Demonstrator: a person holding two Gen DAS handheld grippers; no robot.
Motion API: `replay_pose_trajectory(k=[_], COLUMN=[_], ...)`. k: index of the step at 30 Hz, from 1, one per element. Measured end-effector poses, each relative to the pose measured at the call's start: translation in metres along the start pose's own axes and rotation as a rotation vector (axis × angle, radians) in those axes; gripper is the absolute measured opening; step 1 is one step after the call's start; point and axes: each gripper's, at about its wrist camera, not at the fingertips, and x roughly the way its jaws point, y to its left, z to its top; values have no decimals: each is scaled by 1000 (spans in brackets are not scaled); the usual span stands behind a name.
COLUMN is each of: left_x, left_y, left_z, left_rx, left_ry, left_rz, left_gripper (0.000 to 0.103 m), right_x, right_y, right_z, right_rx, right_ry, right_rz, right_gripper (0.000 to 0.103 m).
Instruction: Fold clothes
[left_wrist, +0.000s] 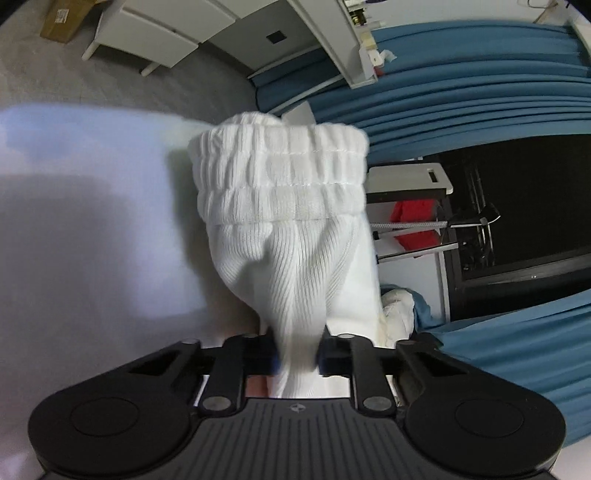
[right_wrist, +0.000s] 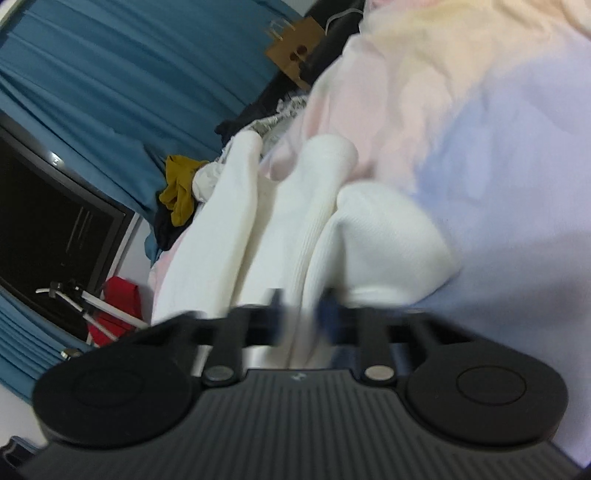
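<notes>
My left gripper (left_wrist: 296, 352) is shut on a white ribbed knit garment (left_wrist: 280, 206), likely a sock, whose bunched elastic cuff stands up ahead of the fingers above the pale bed sheet (left_wrist: 92, 221). My right gripper (right_wrist: 301, 319) is shut on white ribbed fabric (right_wrist: 295, 229), which stretches away in long folds with a rounded end at the right (right_wrist: 388, 240). Whether both grippers hold the same piece I cannot tell. The right wrist view is blurred.
A pastel sheet (right_wrist: 498, 166) covers the bed. A pile of clothes, with a mustard piece (right_wrist: 179, 192), lies at its far edge. Blue curtains (left_wrist: 461, 92), a dark window (left_wrist: 517, 221), a red item (left_wrist: 417, 225) on a white rack and white furniture (left_wrist: 147, 33) stand around.
</notes>
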Motion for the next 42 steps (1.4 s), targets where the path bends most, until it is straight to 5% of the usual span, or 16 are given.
replay_pose_trajectory(k=[10, 18, 23, 26, 30, 38, 42], left_x=[-86, -191, -203, -204, -222, -243, -212], left_y=[-49, -30, 7, 5, -14, -64, -81], left_z=[19, 34, 25, 17, -11, -108, -159], left_rx=[159, 247, 333, 370, 451, 673, 718], left_ry=[-38, 31, 111, 91, 70, 87, 138], left_rz=[11, 122, 155, 153, 124, 55, 0], left_gripper=[12, 13, 16, 29, 50, 57, 57], right_x=[-81, -151, -167, -180, -215, -219, -204], right_y=[25, -25, -66, -75, -82, -119, -128], right_z=[16, 8, -1, -1, -4, -12, -20], right_rx=[-2, 169, 304, 365, 412, 612, 688], right_ry=[-42, 150, 245, 240, 156, 160, 195], right_rz=[37, -70, -85, -42, -17, -98, -108], right_gripper=[11, 11, 14, 14, 17, 18, 39])
